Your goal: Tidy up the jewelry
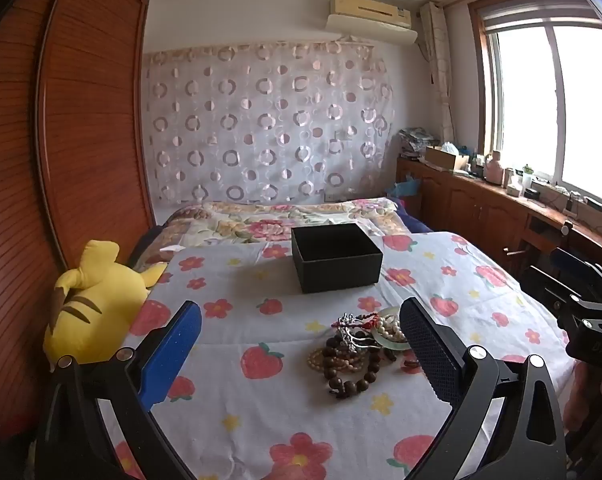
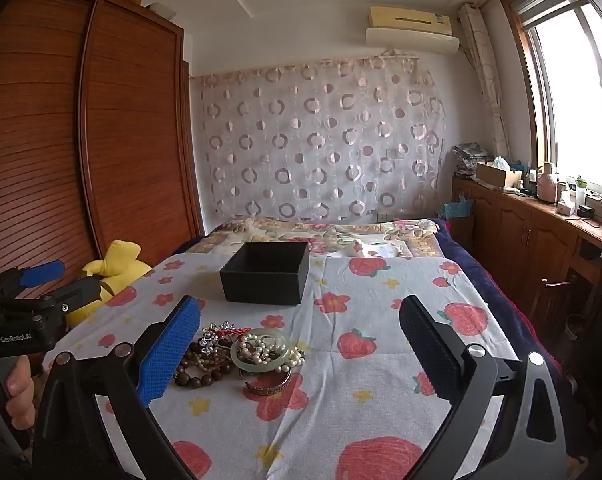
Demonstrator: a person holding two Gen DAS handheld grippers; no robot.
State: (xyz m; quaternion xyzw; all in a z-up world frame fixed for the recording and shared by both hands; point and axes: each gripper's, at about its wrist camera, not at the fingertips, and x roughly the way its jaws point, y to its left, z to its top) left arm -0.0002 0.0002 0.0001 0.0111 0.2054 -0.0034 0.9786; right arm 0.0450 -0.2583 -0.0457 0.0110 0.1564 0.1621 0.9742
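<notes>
I hold both grippers wide apart, gripping nothing. The jewelry pile (image 2: 241, 356) lies on the bed at 11 o'clock of my right gripper (image 2: 301, 344), touching its blue finger; the left gripper (image 1: 301, 352) is comparably near. The black box (image 2: 266, 278) waits beyond, at 12.

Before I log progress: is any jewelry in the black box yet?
No, the box looks empty, and the jewelry lies heaped on the cloth before it.
</notes>
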